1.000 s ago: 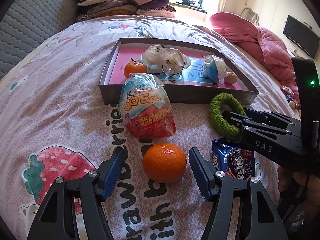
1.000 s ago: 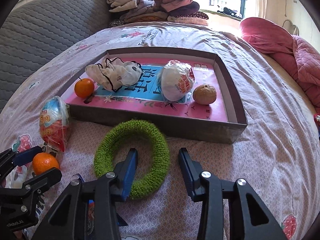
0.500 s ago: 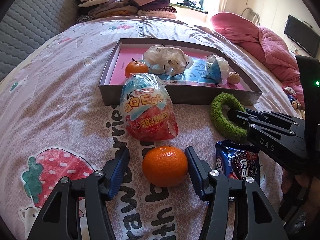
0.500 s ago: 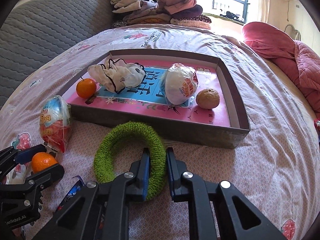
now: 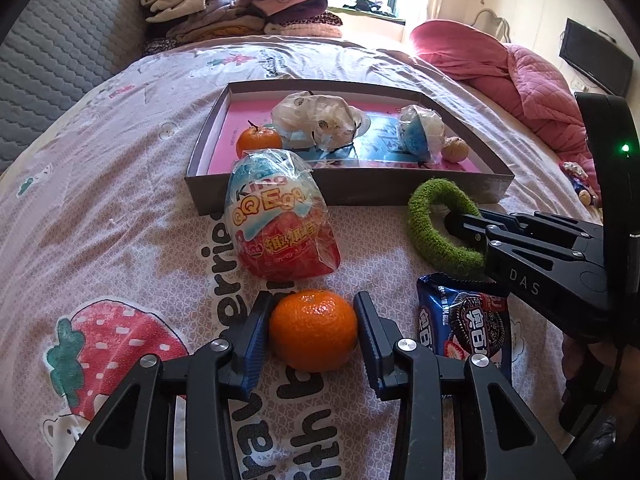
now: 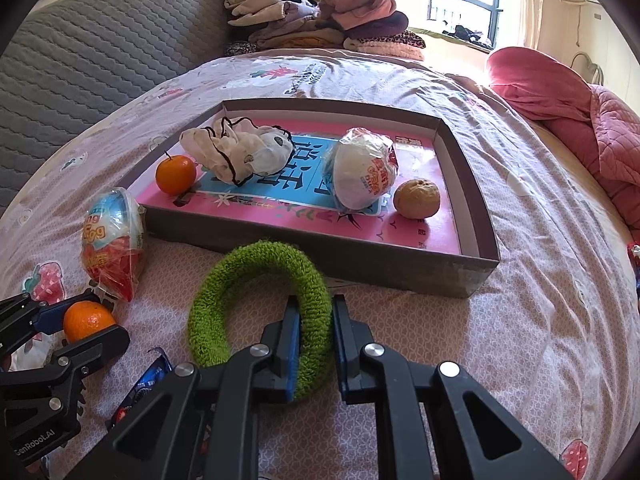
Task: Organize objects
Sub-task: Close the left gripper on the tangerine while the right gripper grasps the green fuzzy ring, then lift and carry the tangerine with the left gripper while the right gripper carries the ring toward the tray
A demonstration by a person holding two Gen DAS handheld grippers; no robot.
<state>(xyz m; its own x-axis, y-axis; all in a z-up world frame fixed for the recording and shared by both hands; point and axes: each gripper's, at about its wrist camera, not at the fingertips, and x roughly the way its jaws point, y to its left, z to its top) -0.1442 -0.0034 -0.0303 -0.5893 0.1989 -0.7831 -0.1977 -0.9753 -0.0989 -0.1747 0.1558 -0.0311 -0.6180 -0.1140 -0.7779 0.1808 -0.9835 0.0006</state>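
- We record a bed (image 5: pixel 120 208) under a pink printed sheet carrying every item; folded clothes (image 6: pixel 320 20) are stacked at its far end and a pink quilt (image 5: pixel 500 64) lies at its right side.
- We find a shallow grey box (image 6: pixel 476 216) with a pink floor lying on the sheet. It holds a stemmed tangerine (image 6: pixel 175 174), a crumpled white cloth with black cord (image 6: pixel 236 152), a wrapped white egg toy (image 6: pixel 362 172) and a brown walnut-like ball (image 6: pixel 416 199).
- The left gripper (image 5: pixel 314 332) has its blue pads closed against both sides of a loose tangerine (image 5: pixel 313 330), which sits on the sheet in front of the box.
- The right gripper (image 6: pixel 314 340) is clamped on the near-right arc of a green fuzzy ring (image 6: pixel 224 296); the ring's far edge lies just beside the box's front wall.
- A wrapped blue-and-red egg toy (image 5: pixel 280 220) leans at the box's front left corner, just beyond the loose tangerine.
- A blue cookie packet (image 5: pixel 464 324) lies between the two grippers, below the ring.
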